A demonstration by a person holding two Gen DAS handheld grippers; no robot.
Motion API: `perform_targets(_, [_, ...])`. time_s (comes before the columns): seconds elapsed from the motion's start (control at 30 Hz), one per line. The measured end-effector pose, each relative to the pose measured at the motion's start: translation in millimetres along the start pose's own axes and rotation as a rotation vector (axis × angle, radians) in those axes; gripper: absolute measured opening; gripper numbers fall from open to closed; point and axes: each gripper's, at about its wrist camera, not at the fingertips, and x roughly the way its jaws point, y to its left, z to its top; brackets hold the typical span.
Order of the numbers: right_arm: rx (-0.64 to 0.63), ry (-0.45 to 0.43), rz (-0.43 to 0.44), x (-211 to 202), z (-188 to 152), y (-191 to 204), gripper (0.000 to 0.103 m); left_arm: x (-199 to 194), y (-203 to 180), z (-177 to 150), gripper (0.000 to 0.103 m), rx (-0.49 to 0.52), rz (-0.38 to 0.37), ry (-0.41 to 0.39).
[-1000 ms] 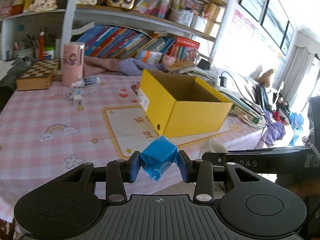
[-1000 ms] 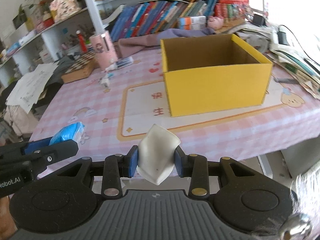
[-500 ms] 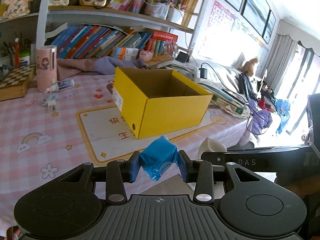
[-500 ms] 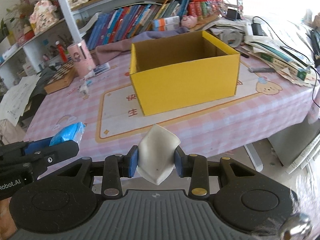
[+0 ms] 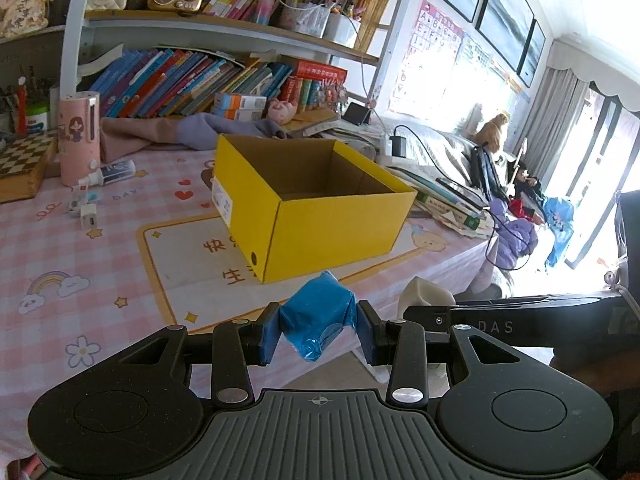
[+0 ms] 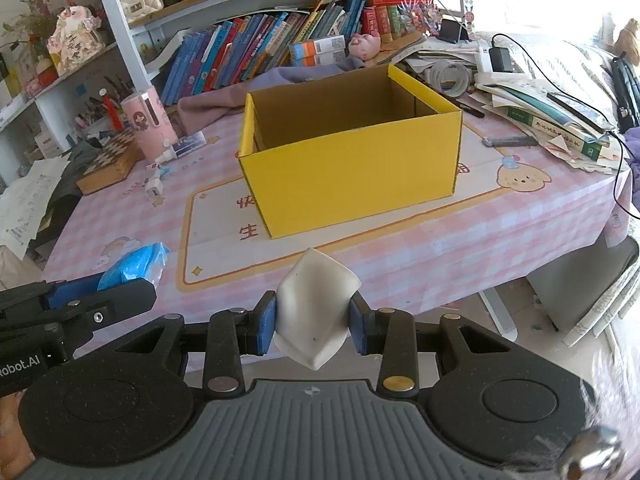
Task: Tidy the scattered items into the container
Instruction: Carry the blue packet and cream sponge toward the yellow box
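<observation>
both tongs are loaded: the left gripper [image 5: 318, 334] is pinching a blue crinkly packet [image 5: 316, 322] btwn its pads, and the right gripper [image 6: 313, 322] is pressed onto a soft white packet [image 6: 314, 306], squeezed enough that its sides bulge. both are held near the front edge of the table [image 6: 460, 248], short of the yellow box [image 6: 352, 176], which sits on a printed mat [image 6: 208, 232] in the middle of the pink checked cloth. my read: step in hand is carrying both items over and dropping them in. to do it well, lift each one clear of the near wall before going fwd, since the box is tall and a low approach would likely shove it; get the tips over the opening, then let go one at a time so the two tools don't crowd each other. the blue packet looks slippery w/ a loose tail hanging below the pads, so keep the pinch firm till it's over the opening. the box interior looks bare brown cardboard as far as i can see, tho the near part of the floor is hidden behind the front wall. a small white charger [image 5: 89, 216] and a tube [image 5: 116, 170] lie by the pink cylinder [image 5: 78, 138], prob next to collect.
</observation>
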Motion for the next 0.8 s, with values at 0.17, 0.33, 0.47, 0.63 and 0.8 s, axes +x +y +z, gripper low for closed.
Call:
perform_targets(0.17, [0.017, 0.000, -0.019, 1, 1, -10, 0.035, 10, -7, 2, 0.038, 0.017, -0.023, 0.012])
perform_targets(0.33, [0.035, 0.002, -0.033, 4, 4, -21, 0.035, 20, -11, 6, 0.038, 0.031, -0.038, 0.023])
perform_targets(0.47, [0.040, 0.002, -0.035, 8, 9, -26, 0.035, 27, -13, 10, 0.038, 0.039, -0.039, 0.023])
perform_targets(0.63, [0.036, -0.003, -0.033, 15, 18, -31, 0.035, 34, -17, 17, 0.038, 0.059, -0.038, 0.004])
perform_targets(0.8, [0.033, -0.007, -0.031, 25, 30, -38, 0.035, 46, -20, 25, 0.038, 0.077, -0.041, -0.001])
